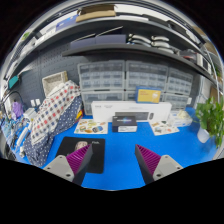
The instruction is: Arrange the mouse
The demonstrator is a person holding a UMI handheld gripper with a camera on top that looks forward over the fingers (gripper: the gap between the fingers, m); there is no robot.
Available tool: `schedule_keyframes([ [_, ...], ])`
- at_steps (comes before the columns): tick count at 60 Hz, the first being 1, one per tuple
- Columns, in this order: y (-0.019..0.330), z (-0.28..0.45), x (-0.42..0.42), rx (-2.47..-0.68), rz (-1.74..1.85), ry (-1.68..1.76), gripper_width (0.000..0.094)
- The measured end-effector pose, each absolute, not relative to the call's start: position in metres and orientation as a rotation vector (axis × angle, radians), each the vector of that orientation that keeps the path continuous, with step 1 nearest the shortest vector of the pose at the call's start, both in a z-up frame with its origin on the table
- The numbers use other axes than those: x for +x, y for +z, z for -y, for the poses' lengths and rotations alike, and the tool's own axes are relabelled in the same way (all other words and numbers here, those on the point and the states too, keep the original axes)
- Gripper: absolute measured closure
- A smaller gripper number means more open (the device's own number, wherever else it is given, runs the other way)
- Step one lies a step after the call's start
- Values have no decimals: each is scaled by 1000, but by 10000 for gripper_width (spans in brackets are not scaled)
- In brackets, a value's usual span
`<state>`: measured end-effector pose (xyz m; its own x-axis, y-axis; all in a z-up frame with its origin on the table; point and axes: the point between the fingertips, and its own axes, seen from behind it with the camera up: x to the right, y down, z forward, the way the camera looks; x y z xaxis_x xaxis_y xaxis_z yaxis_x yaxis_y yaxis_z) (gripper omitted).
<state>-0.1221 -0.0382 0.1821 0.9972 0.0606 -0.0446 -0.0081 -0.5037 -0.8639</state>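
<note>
The claw [115, 163] hangs wide open above the blue tabletop [150, 140], holding nothing. The dark mouse [81, 147] sits on a black rectangular mousepad [83, 153] beside the left finger. No readable writing anywhere.

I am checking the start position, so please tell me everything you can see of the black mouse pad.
The black mouse pad is a flat, dark, matte rectangle lying on the blue table. It sits just ahead of the left finger of the claw, which partly covers its near edge. A small dark thing, perhaps the mouse, rests on it. The claw's fingers are open and empty.
</note>
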Motion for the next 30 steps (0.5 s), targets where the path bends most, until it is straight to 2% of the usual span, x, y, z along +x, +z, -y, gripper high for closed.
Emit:
schedule_keyframes([
  [13, 212, 105, -14, -2071, 52, 73, 79],
  [30, 222, 146, 82, -2067, -13, 50, 78],
])
